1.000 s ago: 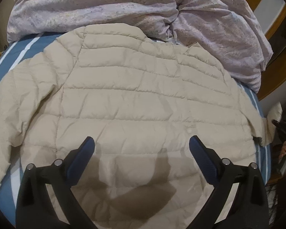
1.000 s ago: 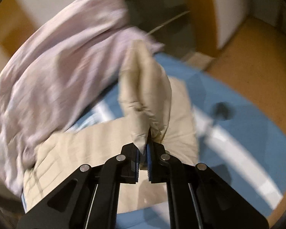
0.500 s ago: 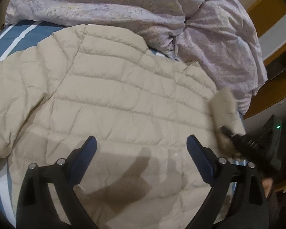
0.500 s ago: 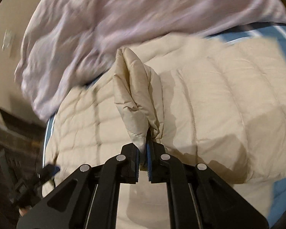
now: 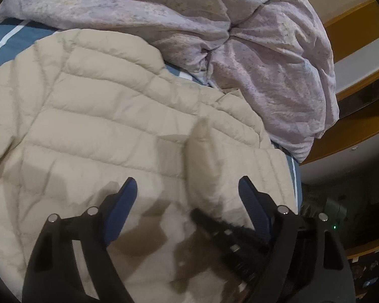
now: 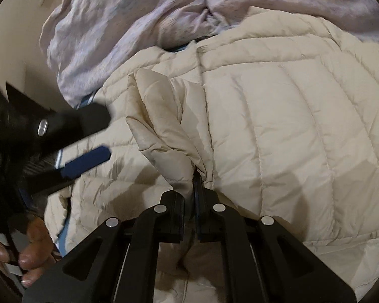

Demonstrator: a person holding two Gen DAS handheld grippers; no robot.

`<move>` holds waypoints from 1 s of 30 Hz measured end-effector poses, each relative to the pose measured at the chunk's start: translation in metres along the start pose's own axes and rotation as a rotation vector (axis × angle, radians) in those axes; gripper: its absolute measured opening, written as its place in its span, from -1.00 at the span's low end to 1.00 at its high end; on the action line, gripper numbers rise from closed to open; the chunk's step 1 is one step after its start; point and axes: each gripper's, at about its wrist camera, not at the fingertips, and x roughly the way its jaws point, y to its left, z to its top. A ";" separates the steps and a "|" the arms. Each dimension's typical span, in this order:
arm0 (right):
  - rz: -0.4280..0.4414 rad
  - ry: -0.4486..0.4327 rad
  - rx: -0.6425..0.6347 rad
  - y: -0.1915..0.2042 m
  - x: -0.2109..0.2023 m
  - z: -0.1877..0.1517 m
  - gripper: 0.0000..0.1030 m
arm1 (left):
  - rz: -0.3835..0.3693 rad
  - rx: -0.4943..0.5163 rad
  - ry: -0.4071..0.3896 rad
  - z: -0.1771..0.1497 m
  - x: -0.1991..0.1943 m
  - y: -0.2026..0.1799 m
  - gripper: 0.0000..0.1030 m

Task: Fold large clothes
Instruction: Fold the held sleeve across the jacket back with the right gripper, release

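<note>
A beige quilted puffer jacket point(image 5: 93, 126) lies spread flat on the bed, back up; it also fills the right wrist view point(image 6: 290, 131). My right gripper point(image 6: 192, 179) is shut on the jacket's sleeve cuff point(image 6: 164, 126) and holds the sleeve folded over the jacket's body. In the left wrist view the lifted sleeve point(image 5: 204, 166) and the right gripper point(image 5: 197, 212) sit between my fingers. My left gripper point(image 5: 187, 192) is open and empty, hovering above the jacket's lower part. It shows at the left in the right wrist view point(image 6: 93, 136).
A crumpled lilac duvet point(image 5: 252, 50) is piled along the far side of the bed, touching the jacket's collar. The blue striped sheet point(image 5: 10, 40) shows at the far left. The bed's right edge point(image 5: 297, 176) drops off beside wooden furniture point(image 5: 353, 116).
My right gripper has carried the sleeve from the bed's right edge leftward over the jacket's body. My left gripper has shifted right and stayed open.
</note>
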 end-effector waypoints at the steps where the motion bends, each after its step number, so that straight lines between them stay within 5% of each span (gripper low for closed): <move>1: -0.005 0.000 -0.012 0.005 0.002 -0.001 -0.87 | 0.001 0.007 0.002 0.001 0.002 -0.003 0.52; 7: -0.025 0.002 -0.051 0.018 0.008 -0.005 -0.86 | 0.021 0.005 0.029 0.002 0.024 -0.011 -0.03; 9: -0.031 -0.003 -0.051 0.018 0.005 -0.006 -0.86 | 0.044 0.008 0.043 0.000 0.032 -0.011 -0.58; 11: -0.034 0.003 -0.049 0.016 0.002 -0.006 -0.78 | 0.073 0.019 0.045 0.000 0.036 -0.011 -0.72; 17: -0.057 -0.044 -0.042 0.002 -0.023 -0.007 -0.02 | 0.150 0.072 0.002 0.000 0.034 -0.010 -0.83; 24: -0.233 -0.181 -0.041 -0.023 -0.055 -0.001 -0.02 | 0.258 0.120 -0.033 0.002 0.032 0.001 -0.83; 30: -0.363 -0.124 -0.043 -0.044 -0.036 -0.004 -0.02 | 0.294 0.101 -0.024 -0.001 0.041 0.017 -0.79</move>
